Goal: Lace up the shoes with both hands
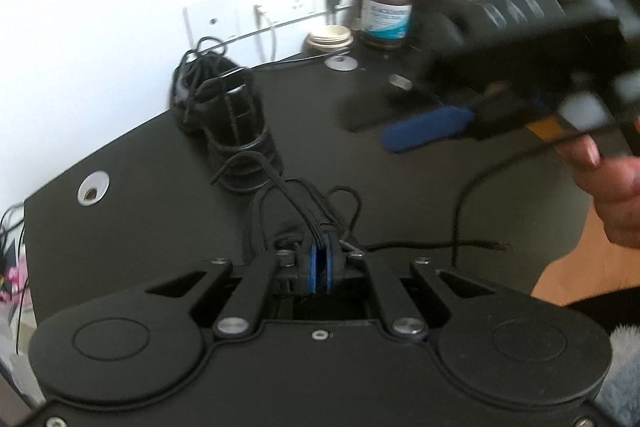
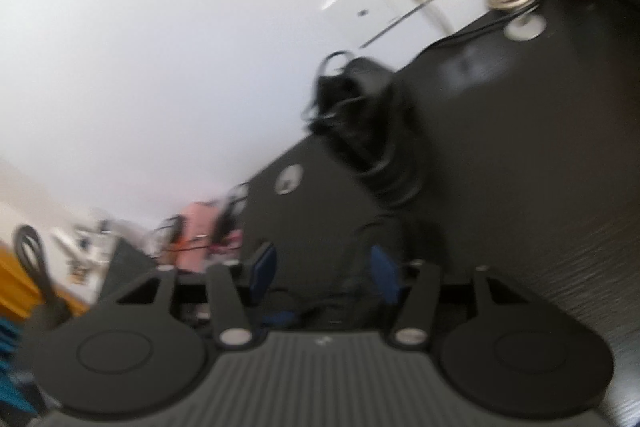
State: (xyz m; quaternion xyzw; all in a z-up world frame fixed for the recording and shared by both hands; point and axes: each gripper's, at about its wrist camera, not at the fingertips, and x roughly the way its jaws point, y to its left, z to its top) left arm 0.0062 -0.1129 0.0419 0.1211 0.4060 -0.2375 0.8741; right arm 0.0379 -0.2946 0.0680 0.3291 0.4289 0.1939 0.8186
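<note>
Shoe (image 1: 228, 123) sits near the desk's (image 1: 400, 187) back-left edge; left gripper (image 1: 320, 259) pinches laces (image 1: 316, 223), right gripper (image 2: 324, 271) spread.

one shoe (image 1: 230, 123), two tools, one bottle (image 1: 386, 9)

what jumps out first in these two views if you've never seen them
The glossy black leather shoe stands on the dark table near the white wall, its black laces running to the left hand-held gripper, shut on a bunch of them. The right hand-held gripper hangs open, and a brown pill bottle stands at the back.
</note>
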